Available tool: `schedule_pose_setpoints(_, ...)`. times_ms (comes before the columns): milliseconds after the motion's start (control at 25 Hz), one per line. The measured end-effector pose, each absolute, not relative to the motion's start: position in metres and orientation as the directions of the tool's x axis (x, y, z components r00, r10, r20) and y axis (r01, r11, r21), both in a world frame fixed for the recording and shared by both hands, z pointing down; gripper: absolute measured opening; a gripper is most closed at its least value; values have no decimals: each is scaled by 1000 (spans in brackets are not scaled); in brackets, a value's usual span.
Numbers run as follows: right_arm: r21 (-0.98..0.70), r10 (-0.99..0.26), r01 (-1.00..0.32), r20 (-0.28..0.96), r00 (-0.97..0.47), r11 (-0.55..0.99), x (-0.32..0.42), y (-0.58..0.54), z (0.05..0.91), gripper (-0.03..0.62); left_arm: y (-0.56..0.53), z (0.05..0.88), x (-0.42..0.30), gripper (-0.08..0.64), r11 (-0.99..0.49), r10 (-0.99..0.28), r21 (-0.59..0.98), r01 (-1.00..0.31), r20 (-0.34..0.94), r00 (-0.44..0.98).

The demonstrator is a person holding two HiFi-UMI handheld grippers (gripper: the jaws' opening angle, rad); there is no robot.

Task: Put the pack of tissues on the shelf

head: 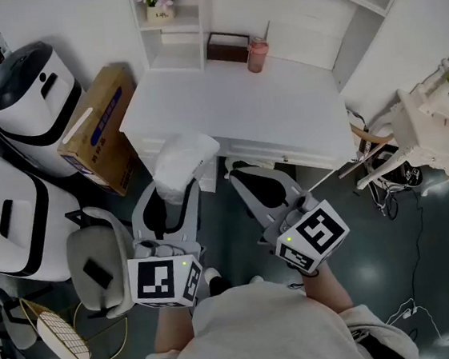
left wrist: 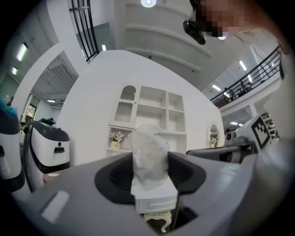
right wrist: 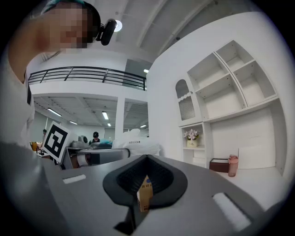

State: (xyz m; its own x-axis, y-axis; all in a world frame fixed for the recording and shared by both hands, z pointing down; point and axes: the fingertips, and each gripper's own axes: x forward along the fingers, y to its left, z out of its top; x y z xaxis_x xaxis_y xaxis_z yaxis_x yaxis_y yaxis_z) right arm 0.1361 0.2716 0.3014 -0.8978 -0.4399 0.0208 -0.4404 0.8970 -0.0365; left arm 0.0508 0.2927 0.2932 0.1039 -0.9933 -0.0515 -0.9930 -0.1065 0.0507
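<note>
A white, crinkly pack of tissues (head: 184,160) is clamped between the jaws of my left gripper (head: 175,191), held in the air just before the front edge of the white desk (head: 233,109). In the left gripper view the pack (left wrist: 148,156) stands upright between the dark pads of the left gripper (left wrist: 150,179). The white shelf unit (head: 177,29) rises at the back of the desk, and its open compartments (left wrist: 152,108) show beyond the pack. My right gripper (head: 245,172) hangs beside the left one, shut and holding nothing (right wrist: 145,177).
On the desk's back stand a brown box (head: 228,47) and a pink cup (head: 258,54); a flower pot (head: 160,0) is in a shelf compartment. A cardboard box (head: 98,129), white machines (head: 25,93) and a grey chair (head: 97,265) crowd the left.
</note>
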Motion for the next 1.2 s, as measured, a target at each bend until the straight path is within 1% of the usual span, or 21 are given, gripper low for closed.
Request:
schedule_pose_setpoints(480, -22, -432, -432, 16, -902, 902, 122, 271, 301, 2, 291, 293, 39, 195, -107, -993, 42, -993, -60, 105)
schedule_pose_setpoints(760, -65, -466, -464, -8, -885, 883, 102, 263, 299, 0, 286, 293, 16, 195, -124, -991, 39, -992, -63, 121)
schedule_pose_setpoints(1200, -57, -493, -493, -1, -870, 868, 72, 261, 308, 0, 275, 299, -15, 193, -163, -985, 37, -986, -62, 160)
